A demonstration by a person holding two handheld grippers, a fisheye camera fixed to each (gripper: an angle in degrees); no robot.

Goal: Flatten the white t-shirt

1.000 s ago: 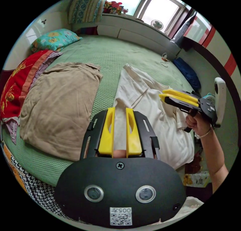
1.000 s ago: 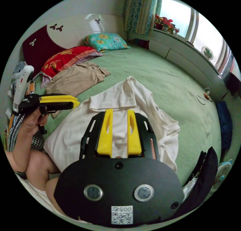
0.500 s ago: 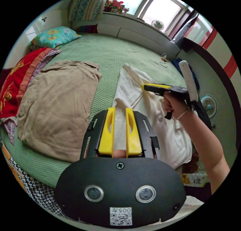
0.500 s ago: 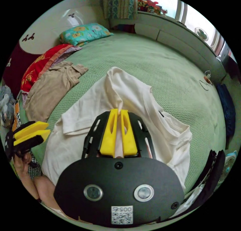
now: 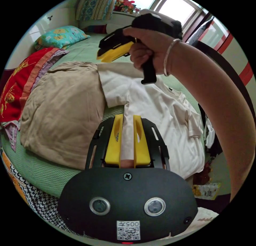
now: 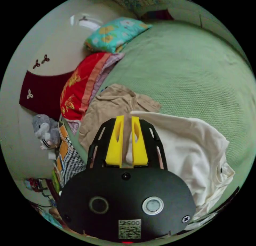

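Note:
The white t-shirt [image 5: 160, 115] lies on the green bed, and one sleeve is spread out so that it overlaps the tan garment [image 5: 61, 110]. My left gripper [image 5: 127, 116] hovers over the shirt's near side, jaws apart, and the cloth shows through the gap. A person's hand holds my right gripper [image 5: 102, 55] just above the spread sleeve's far edge. In the right gripper view, the right gripper [image 6: 127, 118] has its jaws a little apart. The sleeve corner of the t-shirt [image 6: 186, 150] lies at their tips, beside the tan garment [image 6: 112, 107].
A red pillow [image 5: 16, 88] and a teal flowered pillow [image 5: 58, 36] lie at the head of the bed [image 5: 88, 48]. The person's forearm [image 5: 213, 96] crosses over the shirt. A grey stuffed toy [image 6: 44, 127] and checkered cloth [image 5: 34, 203] sit off the bed's side.
My right gripper shut on the folded-over sleeve, carried it across towards the tan garment and spread it out. Its jaws have since parted. My left gripper has held still.

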